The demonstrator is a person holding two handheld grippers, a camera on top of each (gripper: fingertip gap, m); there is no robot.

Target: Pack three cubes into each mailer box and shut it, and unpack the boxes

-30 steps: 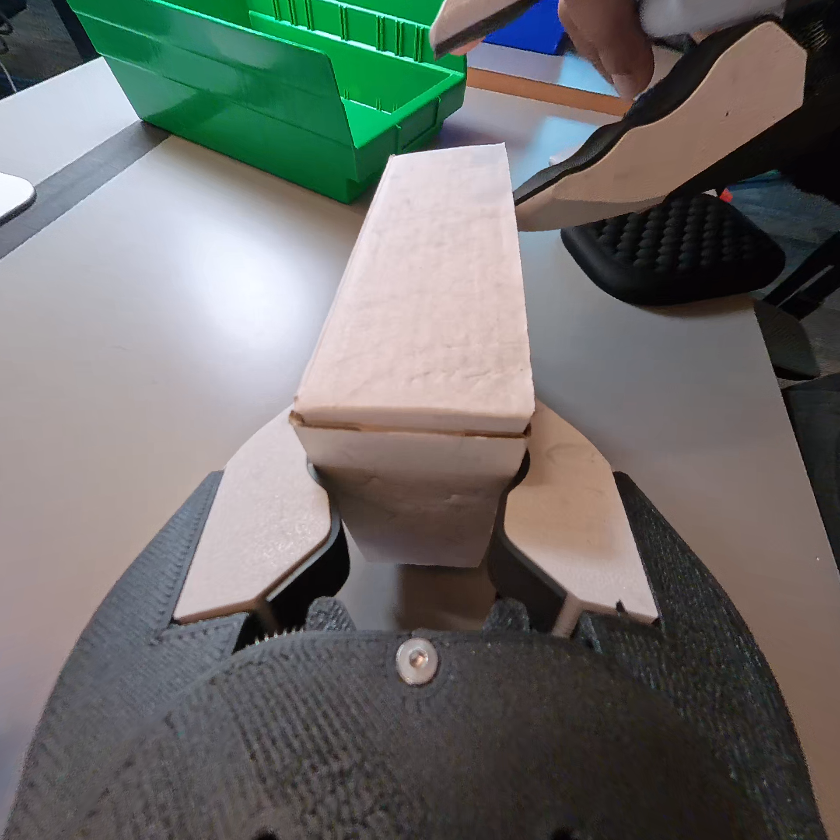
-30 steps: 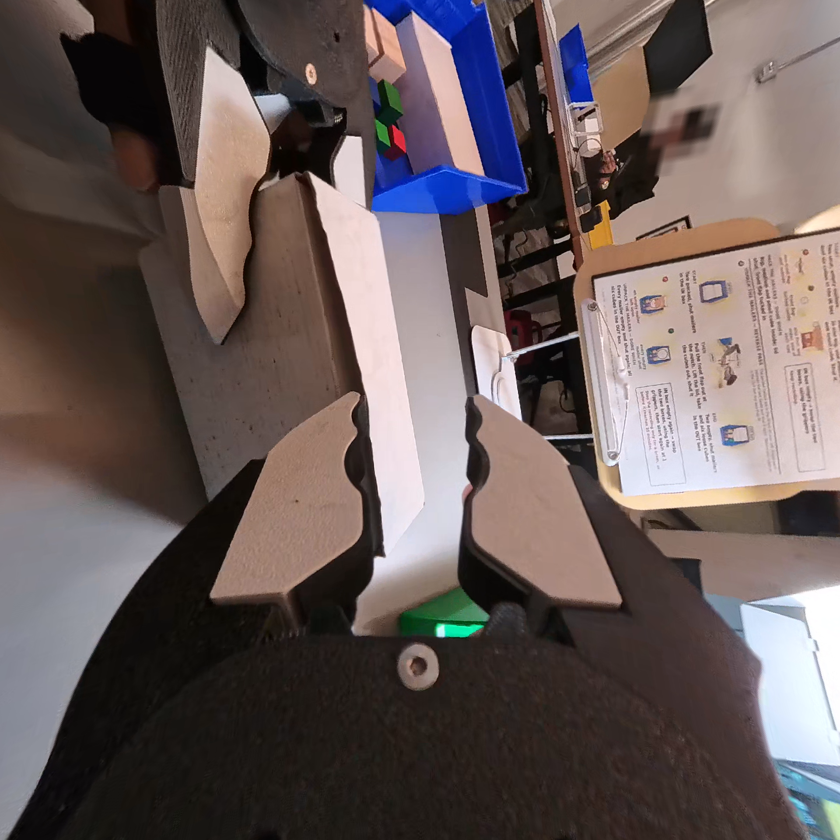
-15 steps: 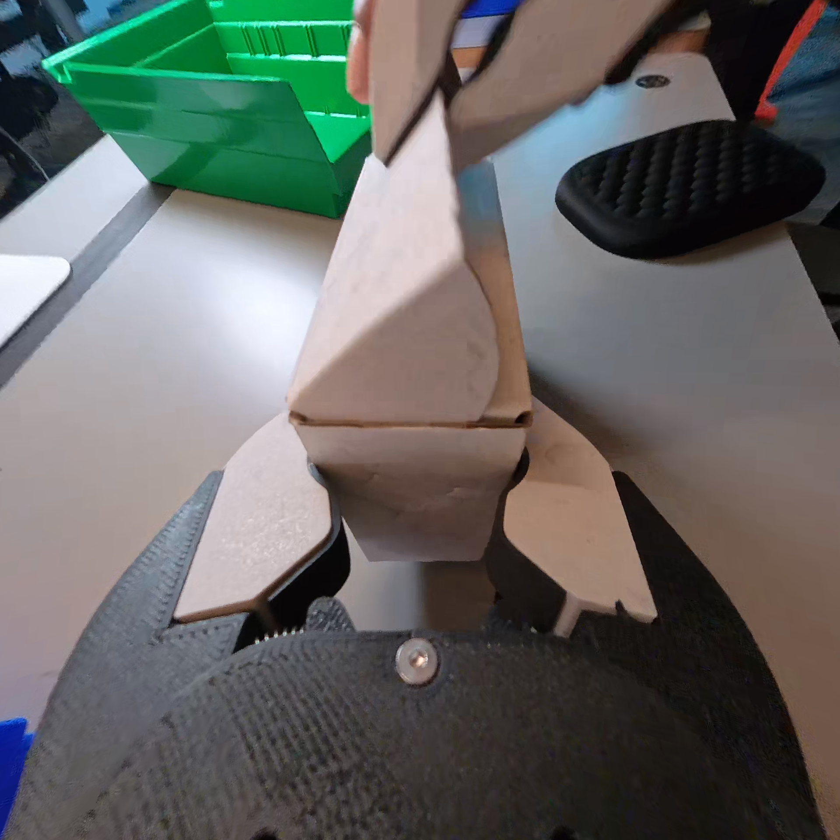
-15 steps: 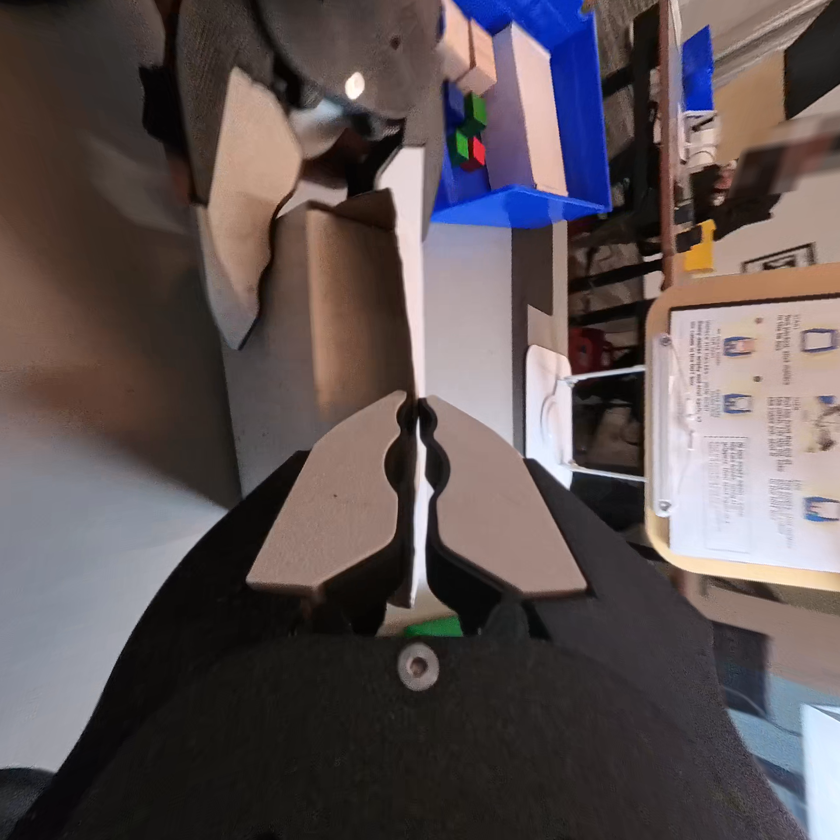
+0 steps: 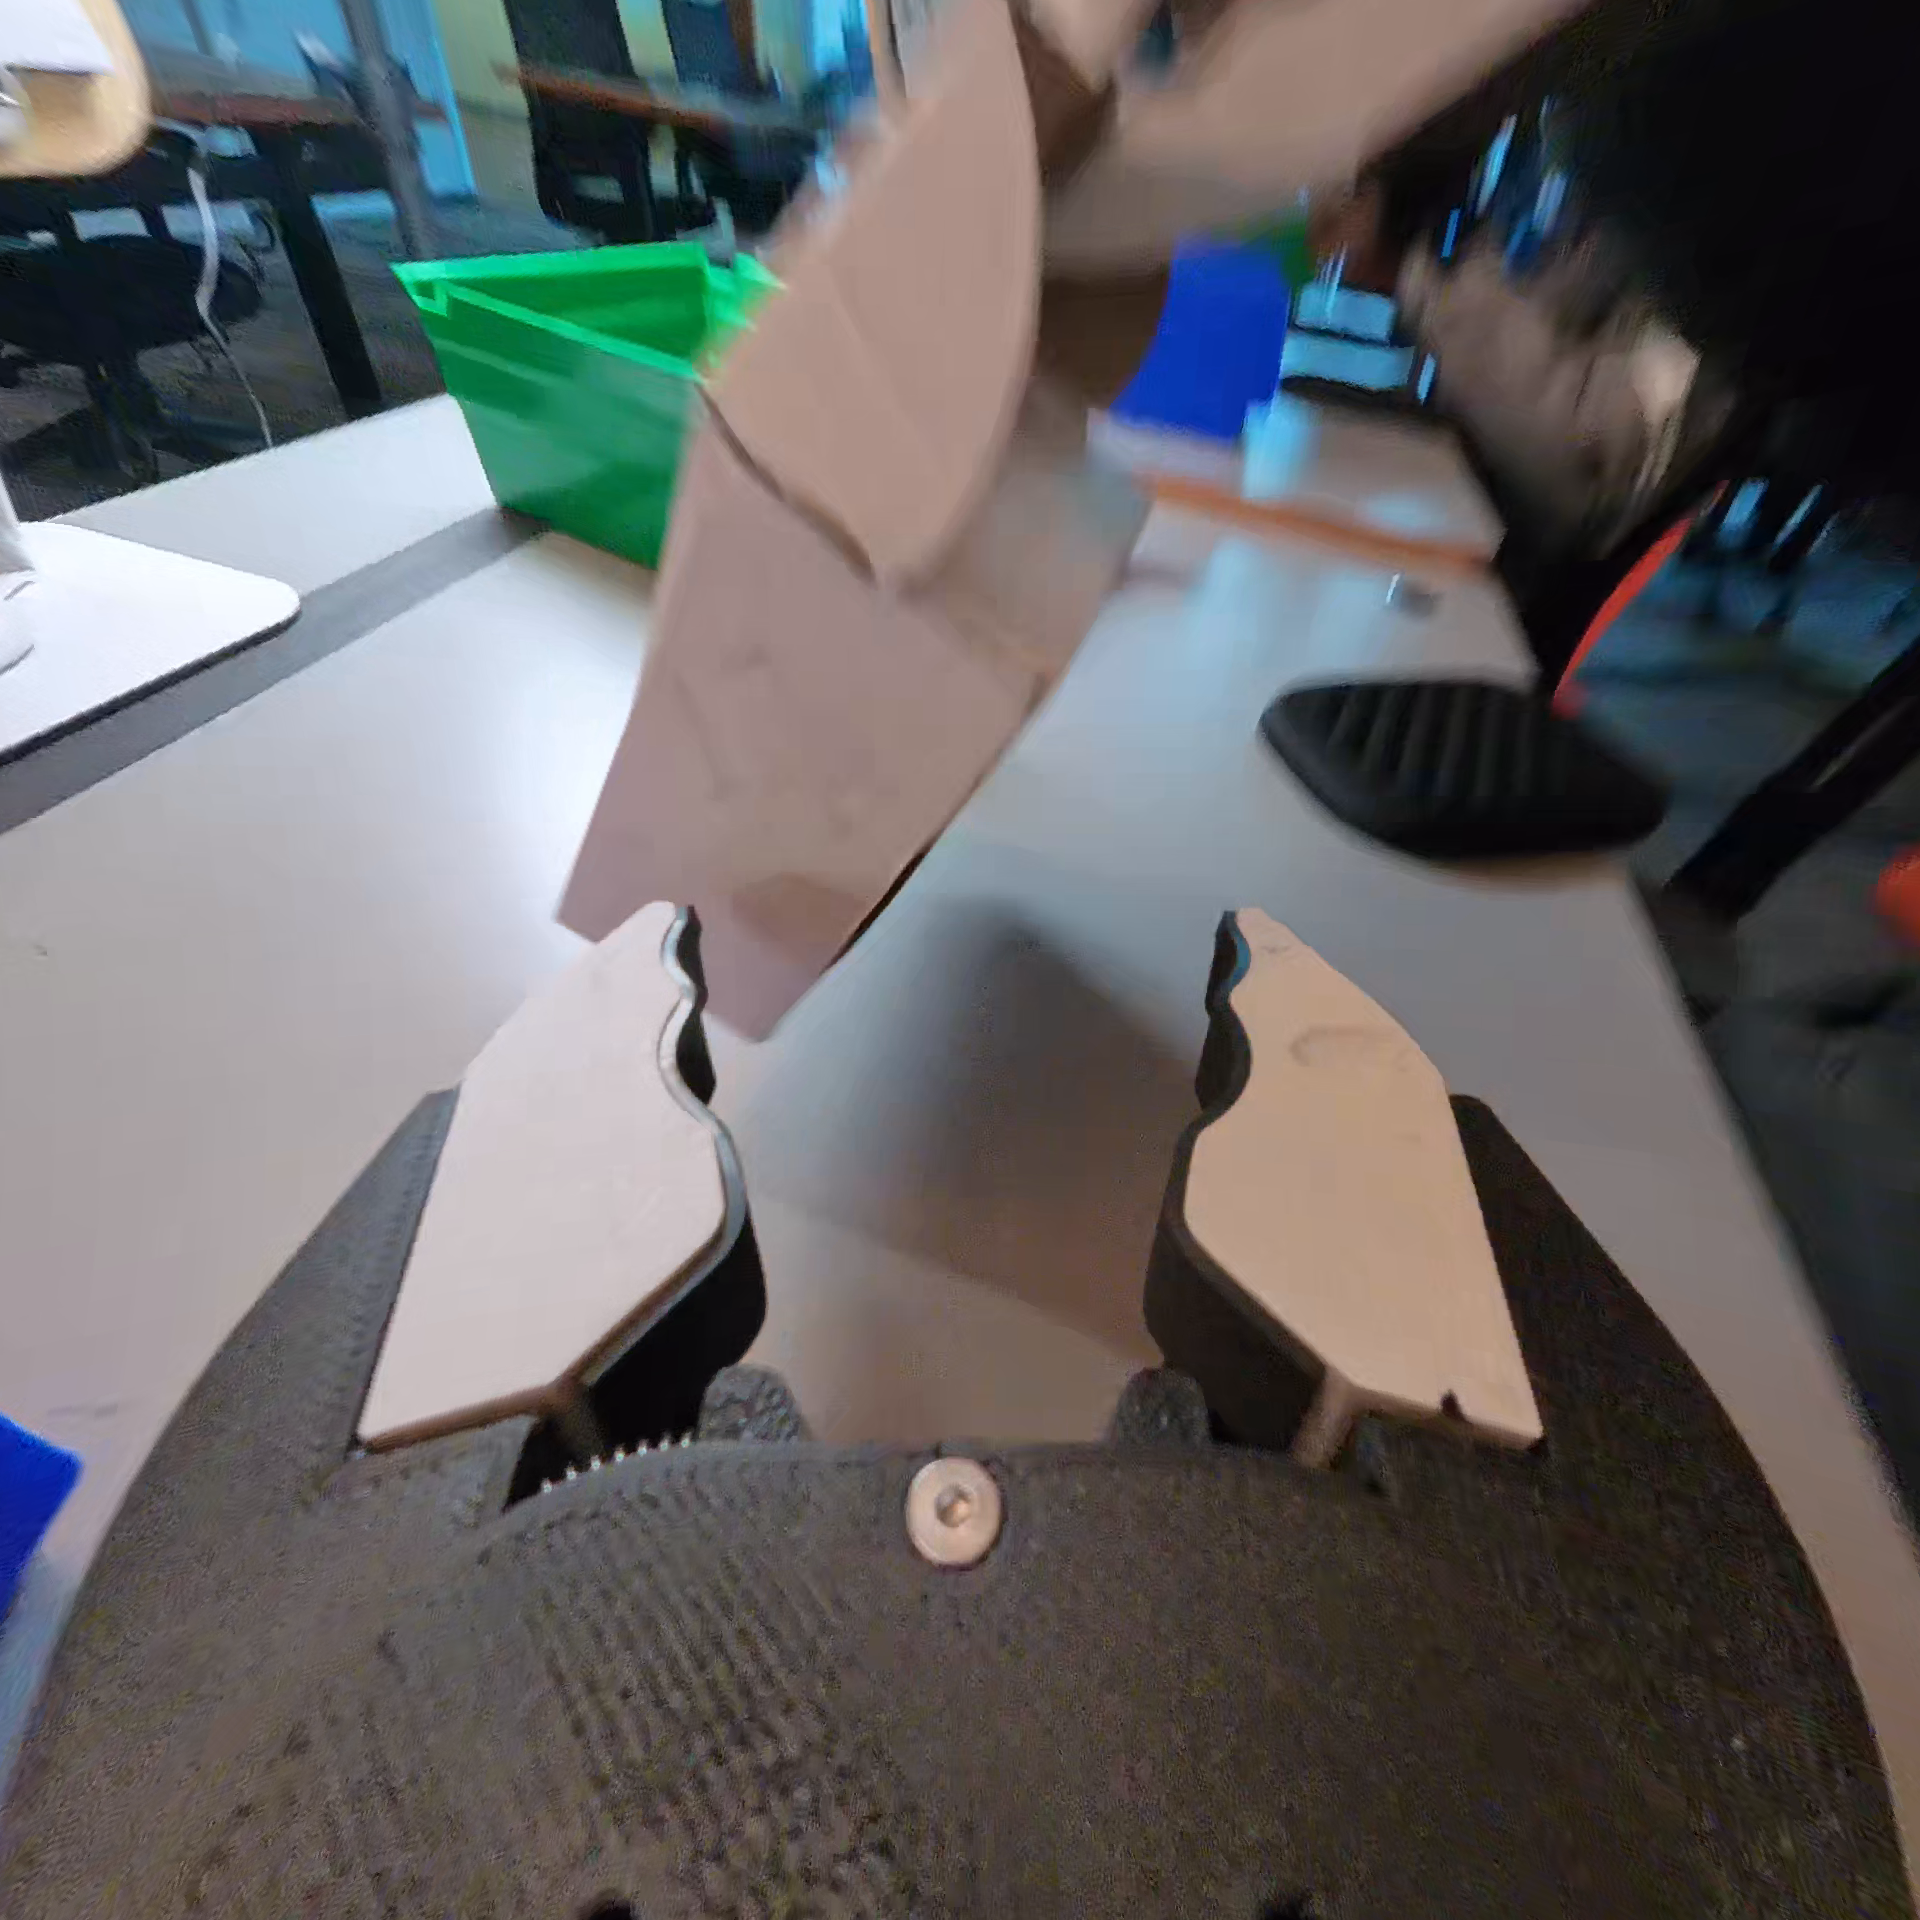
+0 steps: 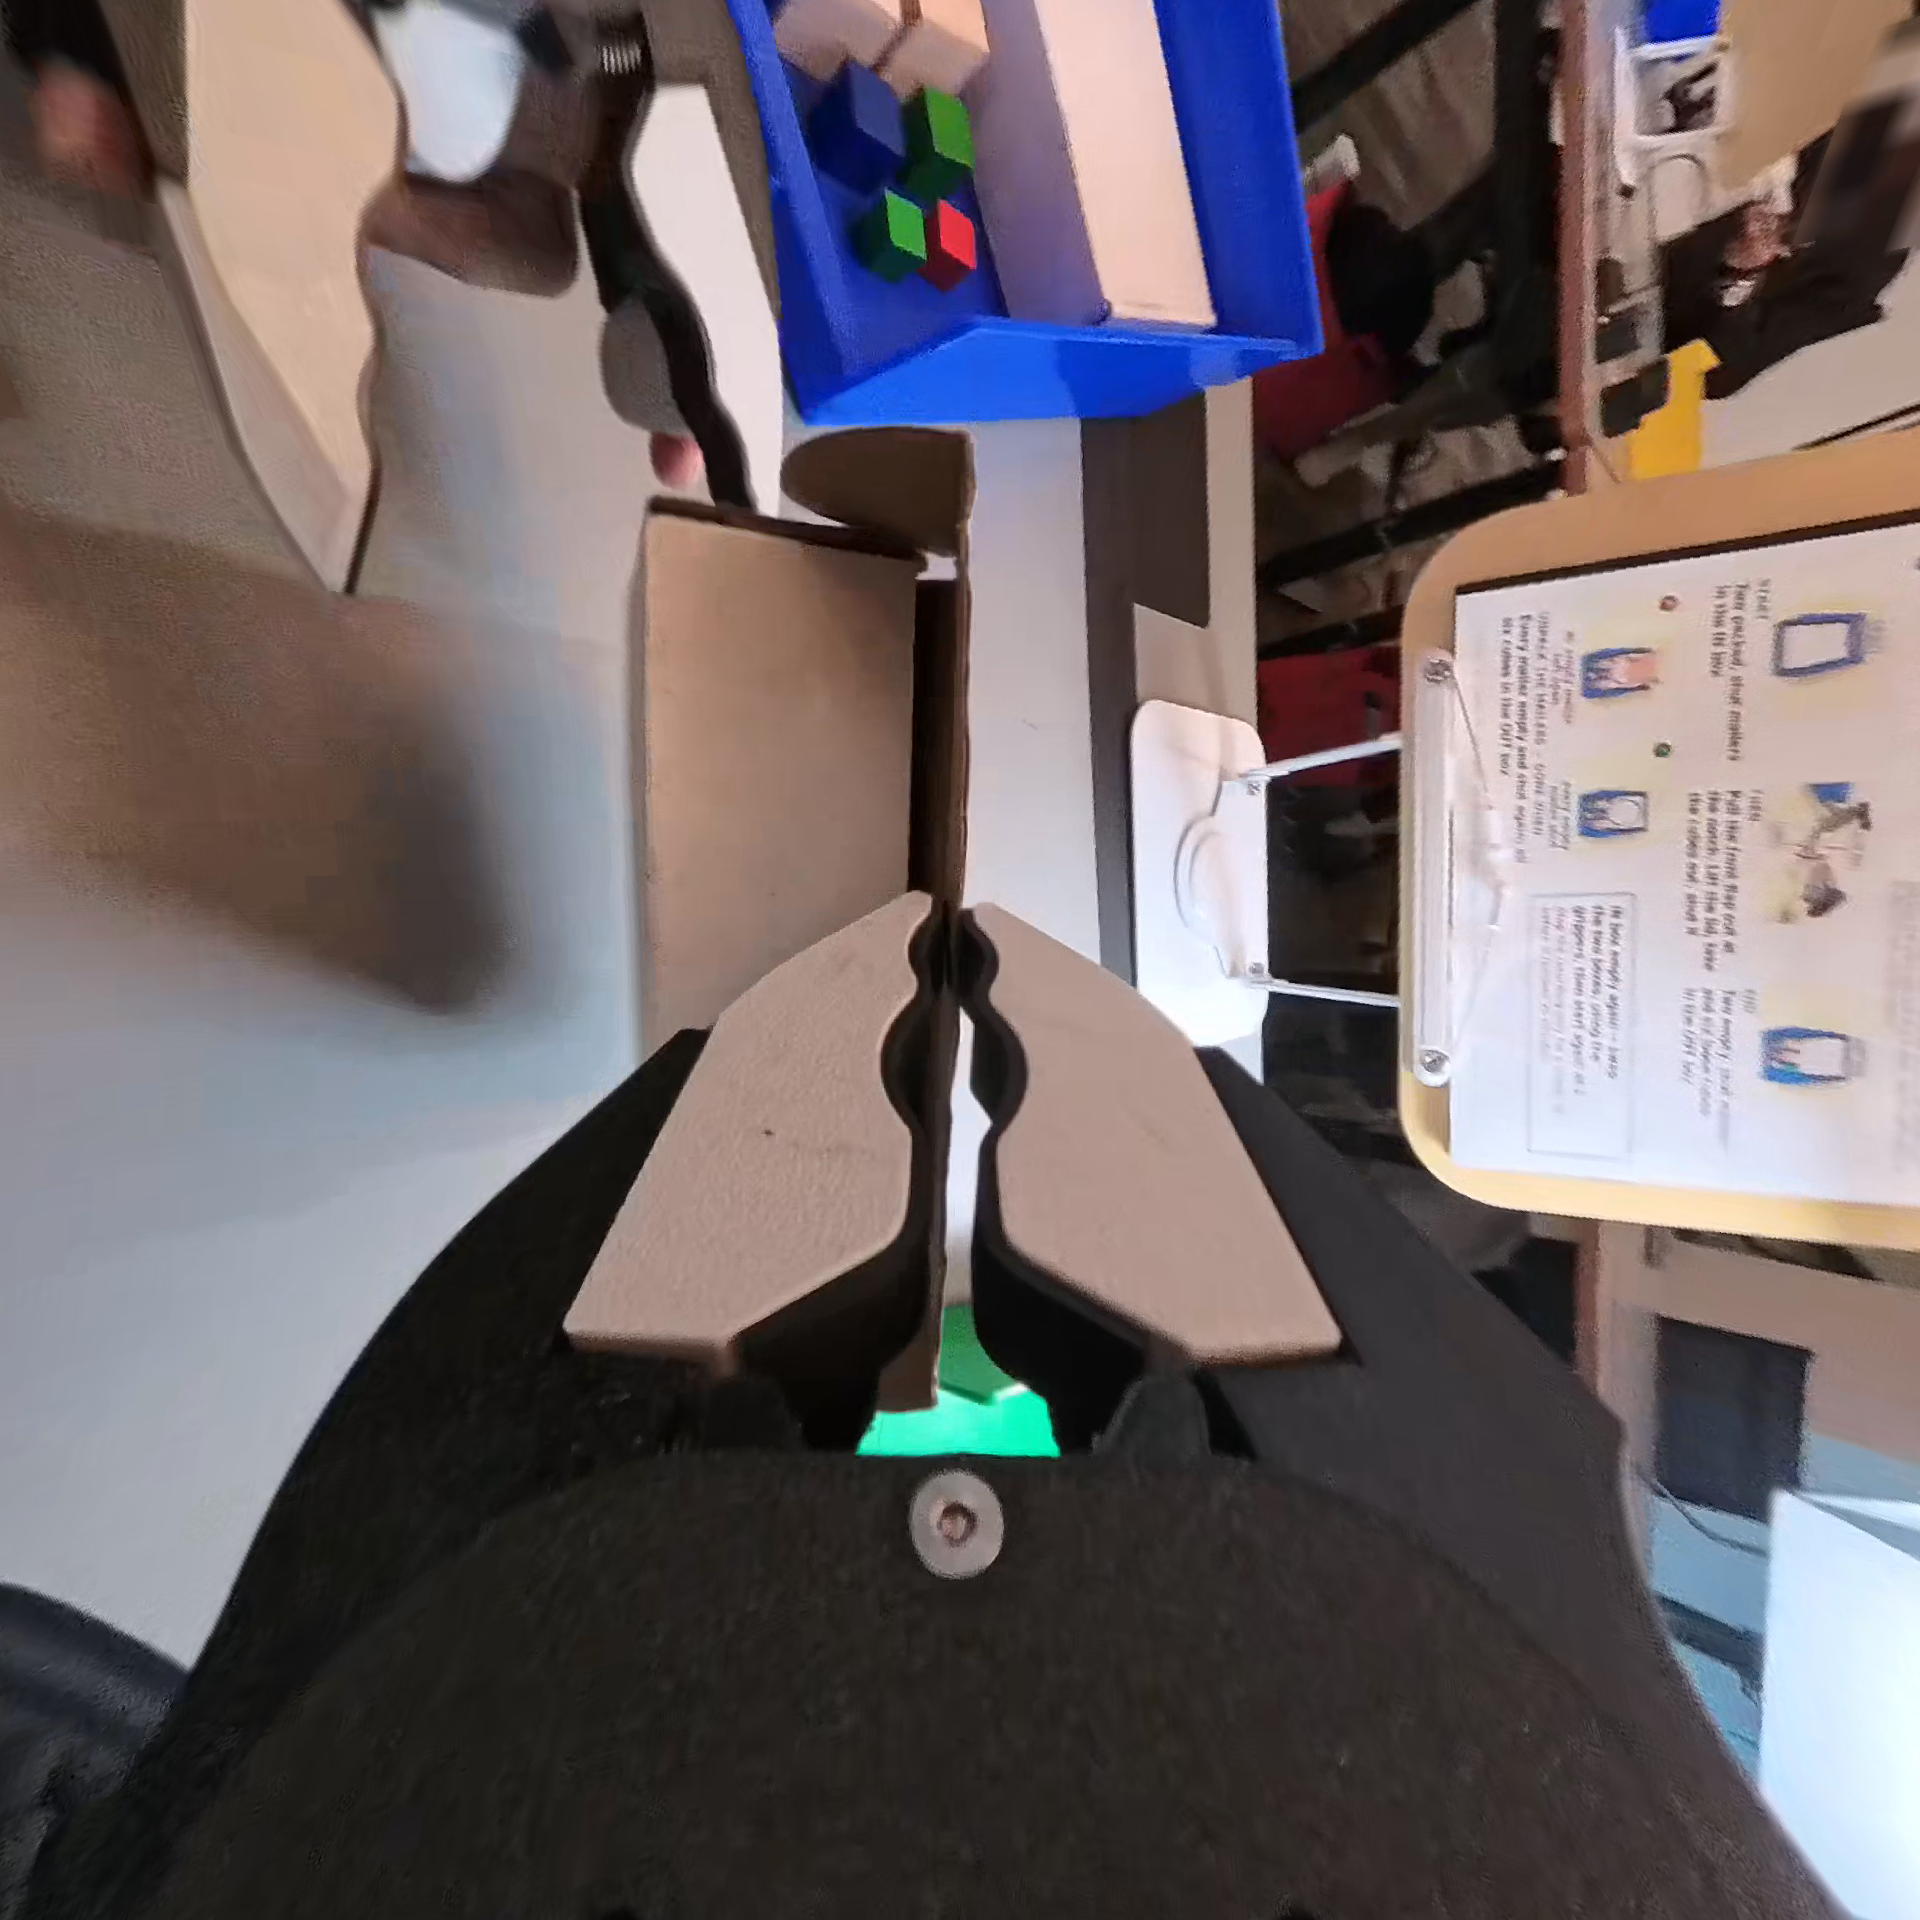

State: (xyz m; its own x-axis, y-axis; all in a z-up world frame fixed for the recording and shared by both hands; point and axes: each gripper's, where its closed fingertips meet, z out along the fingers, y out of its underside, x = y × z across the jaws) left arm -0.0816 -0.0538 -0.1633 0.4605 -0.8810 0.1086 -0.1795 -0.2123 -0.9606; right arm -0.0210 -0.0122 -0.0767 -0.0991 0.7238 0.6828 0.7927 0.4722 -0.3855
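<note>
In the left wrist view, the left gripper is standing wide apart with nothing between its jaws, hovering low over the grey desk. The mailer box is hanging tilted in the air just beyond the fingertips, its near lower corner dipping close to the left finger without being clamped by it. Its lid is swinging partly open at the top, where the picture is blurring. A green bin is sitting farther back on the desk, and a black ribbed pad is lying to the right.

In the right wrist view, which is rolled sideways, the right gripper is pinching nearly closed on a thin cardboard flap of the mailer box, so this gripper is carrying the box alone. The box interior is not showing, so whether any cubes are sitting inside cannot be told. Beyond it, a blue bin is holding loose cubes in blue, green and red beside another pale box. The left gripper is showing blurred at the far left. A clipboard with a printed sheet is standing to the right.

Judging from this, the box is being opened; with cubes in the bin, much packing or unpacking probably remains.
</note>
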